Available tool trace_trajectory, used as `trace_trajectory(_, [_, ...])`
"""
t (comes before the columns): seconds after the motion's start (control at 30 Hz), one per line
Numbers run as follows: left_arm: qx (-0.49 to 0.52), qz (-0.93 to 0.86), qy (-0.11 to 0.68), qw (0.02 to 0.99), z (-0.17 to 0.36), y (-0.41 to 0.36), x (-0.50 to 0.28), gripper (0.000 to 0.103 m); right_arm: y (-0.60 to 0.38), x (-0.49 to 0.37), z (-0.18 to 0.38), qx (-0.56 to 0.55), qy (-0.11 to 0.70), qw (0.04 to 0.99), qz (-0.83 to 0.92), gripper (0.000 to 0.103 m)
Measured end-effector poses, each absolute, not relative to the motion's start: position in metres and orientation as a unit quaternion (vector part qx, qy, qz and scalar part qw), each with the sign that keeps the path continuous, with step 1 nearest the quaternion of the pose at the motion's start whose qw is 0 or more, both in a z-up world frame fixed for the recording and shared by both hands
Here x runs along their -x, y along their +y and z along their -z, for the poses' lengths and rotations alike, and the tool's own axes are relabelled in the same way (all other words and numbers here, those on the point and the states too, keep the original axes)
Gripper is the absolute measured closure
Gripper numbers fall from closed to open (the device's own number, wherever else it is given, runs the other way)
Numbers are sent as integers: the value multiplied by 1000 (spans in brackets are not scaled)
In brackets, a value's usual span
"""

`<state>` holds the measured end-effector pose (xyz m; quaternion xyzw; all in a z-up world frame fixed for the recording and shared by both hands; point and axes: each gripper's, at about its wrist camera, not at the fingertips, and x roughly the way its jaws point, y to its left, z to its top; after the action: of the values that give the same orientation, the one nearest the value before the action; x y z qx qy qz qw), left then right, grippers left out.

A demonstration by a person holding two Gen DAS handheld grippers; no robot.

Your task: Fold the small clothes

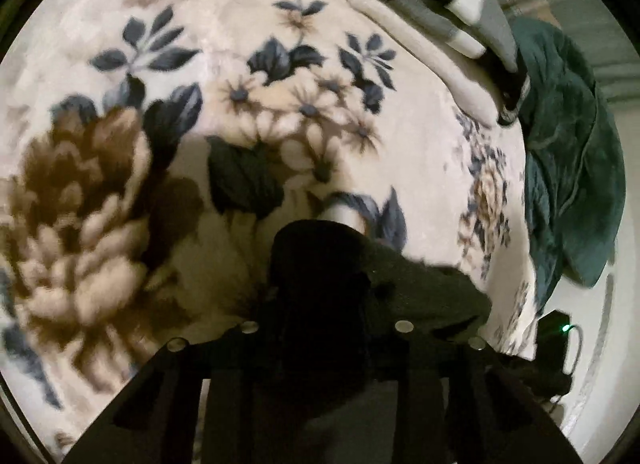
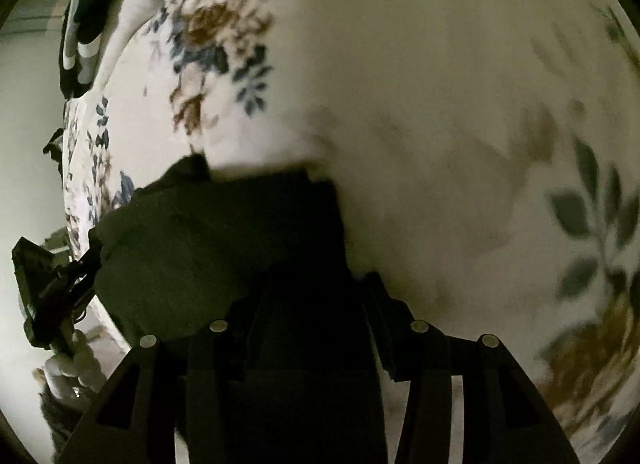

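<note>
I'm working over a bed covered by a cream blanket point(image 1: 224, 40) with blue and brown flowers. The task piece, a small dark green garment point(image 2: 208, 240), is lying bunched on the blanket near the bed's edge.

My left gripper point(image 1: 320, 264) is pointing steeply down with dark cloth filling the space between its jaws; they're clamped on the garment, as far as I can tell, since that area is nearly black and blurred. The rest of the garment point(image 1: 432, 288) is trailing off to the right of it.

My right gripper point(image 2: 312, 296) is also angled down, jaws partly apart with the same dark garment sitting between them. It's too dark there to say whether they're actually pinching the cloth.

In the right wrist view, the other gripper point(image 2: 48, 288) is showing at the far left with a hand point(image 2: 76, 364) on it.

A stack of folded black, grey and white clothes point(image 1: 452, 0) is sitting at the far edge of the bed. A teal blanket point(image 1: 568, 152) is hanging off the side just beside it.
</note>
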<state>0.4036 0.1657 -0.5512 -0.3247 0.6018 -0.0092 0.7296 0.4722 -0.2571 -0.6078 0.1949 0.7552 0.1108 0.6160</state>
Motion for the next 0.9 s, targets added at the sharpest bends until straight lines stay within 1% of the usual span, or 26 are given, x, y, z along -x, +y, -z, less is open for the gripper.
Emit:
trace_trajectory(0.1, [269,-8,614,742,526,153,-374,73,-278,-442,587,-211,760,605,-107,54])
trace_trajectory(0.13, [250,-17,616,747,516,148,-357,68,-285,-429,580,-219,760,603,-104,51])
trace_trajectory(0.17, [239,-26,618,749,511,144,-343,47,-291,-414,574,-226,762,599,-100,47])
trace_trajectory(0.2, [227,-41,621,749,508,141,-326,23,-294,-404,571,-229,765,595,-95,47])
trace_trajectory(0.23, [220,-56,625,747,507,138,-309,17,-296,-393,571,-230,770,589,-87,47])
trace_trajectory(0.27, [219,-70,630,742,510,136,-289,16,-298,-382,571,-235,771,586,-82,47])
trace_trajectory(0.3, [219,-82,638,734,516,136,-272,16,-300,-373,571,-242,767,588,-80,60])
trace_trajectory(0.37, [223,-112,663,706,538,137,-241,16,-300,-358,564,-247,744,617,-71,99])
trace_trajectory(0.47, [261,-139,681,670,574,146,-207,15,-299,-343,542,-232,718,654,-57,100])
trace_trajectory(0.5, [277,-135,677,668,581,150,-202,7,-304,-336,531,-231,706,667,-50,100])
trace_trajectory(0.53, [284,-135,676,666,586,152,-200,2,-309,-331,520,-236,695,678,-41,100])
trace_trajectory(0.6, [302,-131,676,659,596,159,-200,0,-313,-324,509,-239,686,687,-32,100])
trace_trajectory(0.67, [318,-124,680,649,607,166,-204,0,-317,-317,516,-215,700,681,-22,100])
trace_trajectory(0.77, [337,-117,690,630,616,176,-207,0,-308,-315,554,-188,752,631,-25,100])
trace_trajectory(0.8, [340,-113,695,623,618,179,-208,0,-309,-317,560,-186,757,626,-19,99])
trace_trajectory(0.83, [342,-108,700,618,619,181,-209,0,-312,-319,561,-185,757,626,-13,94])
trace_trajectory(0.87, [344,-103,704,612,620,184,-210,0,-316,-323,557,-187,754,629,-6,88])
trace_trajectory(0.9, [347,-98,708,607,622,186,-212,0,-322,-328,550,-204,742,638,-1,78])
